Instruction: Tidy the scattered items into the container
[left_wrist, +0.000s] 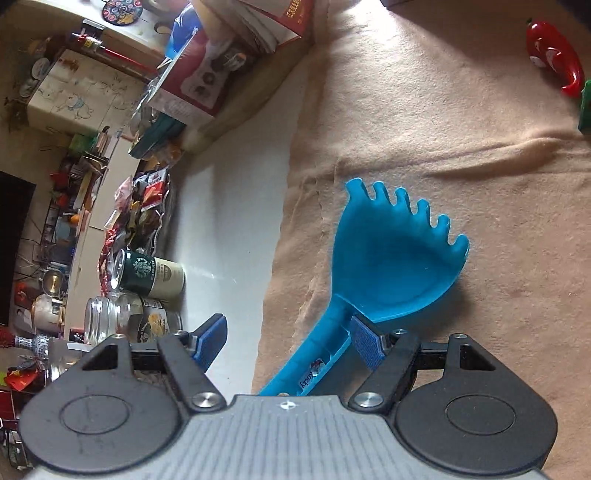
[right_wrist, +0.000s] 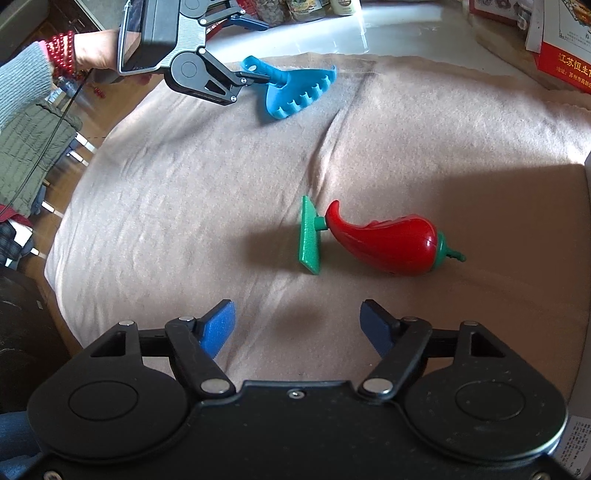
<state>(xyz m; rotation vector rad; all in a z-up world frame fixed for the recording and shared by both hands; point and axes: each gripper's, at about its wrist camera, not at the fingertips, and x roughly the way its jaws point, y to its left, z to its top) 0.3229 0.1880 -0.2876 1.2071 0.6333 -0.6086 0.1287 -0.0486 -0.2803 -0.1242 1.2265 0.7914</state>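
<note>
A blue toy rake (left_wrist: 399, 258) lies on the beige cloth (left_wrist: 461, 155), tines pointing away. Its handle runs between the fingers of my left gripper (left_wrist: 288, 339), close against the right pad (left_wrist: 364, 341), while the left pad (left_wrist: 212, 338) stands well off it; the gripper is open. The right wrist view shows the same rake (right_wrist: 295, 92) and left gripper (right_wrist: 258, 51) at the far left of the cloth. A red toy chilli (right_wrist: 391, 243) with a green flat piece (right_wrist: 309, 236) at its tip lies ahead of my right gripper (right_wrist: 299, 325), which is open and holds nothing.
Left of the cloth is bare white tabletop (left_wrist: 229, 221) with a Starbucks can (left_wrist: 151, 273) and glass jars (left_wrist: 110, 321). Cardboard boxes (left_wrist: 229, 48) stand at the back, and more boxes (right_wrist: 561, 44) at the cloth's far right. A person's hand (right_wrist: 96, 48) with red beads holds the left gripper.
</note>
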